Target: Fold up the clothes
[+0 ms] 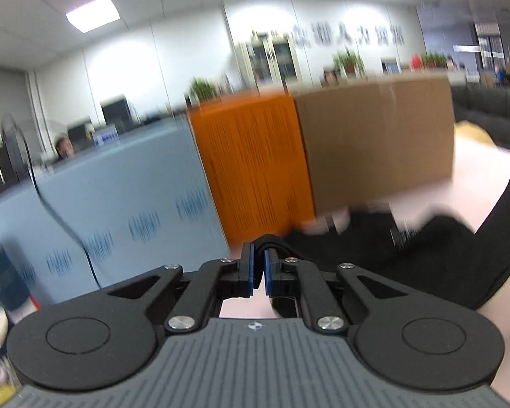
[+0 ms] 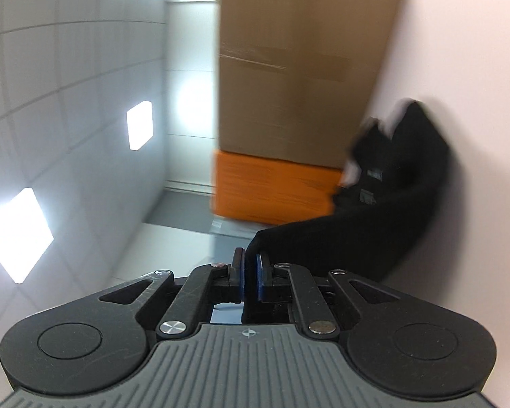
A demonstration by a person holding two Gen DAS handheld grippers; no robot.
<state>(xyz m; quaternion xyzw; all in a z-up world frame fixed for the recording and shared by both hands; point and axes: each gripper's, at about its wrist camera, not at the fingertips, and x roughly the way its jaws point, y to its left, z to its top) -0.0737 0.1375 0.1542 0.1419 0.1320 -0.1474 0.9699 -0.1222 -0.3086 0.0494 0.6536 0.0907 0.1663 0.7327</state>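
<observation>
Office bkgd, pale pink tabletop (image 1: pixel 476 183). Left gripper (image 1: pixel 259 267) & right gripper (image 2: pixel 250 272) both clamped on soft black fabric garment (image 2: pixel 340 241); limp, light, best held at edges.

Bench (image 1: pixel 476 183): pale pinkish-white top, plain and smooth.

Lying on it:
- Black garment (image 1: pixel 435 248), crumpled and partly raised off the top, spread across the near right in the left wrist view; blurred, so its exact type cannot be told.
- Cardboard box (image 1: pixel 374 142), brown, standing at the far side just behind the garment.
- Orange box (image 1: pixel 251 166) with dark print, set against the brown box on its left.

In the right wrist view the bench top (image 2: pixel 459 51) appears turned on its side.
</observation>
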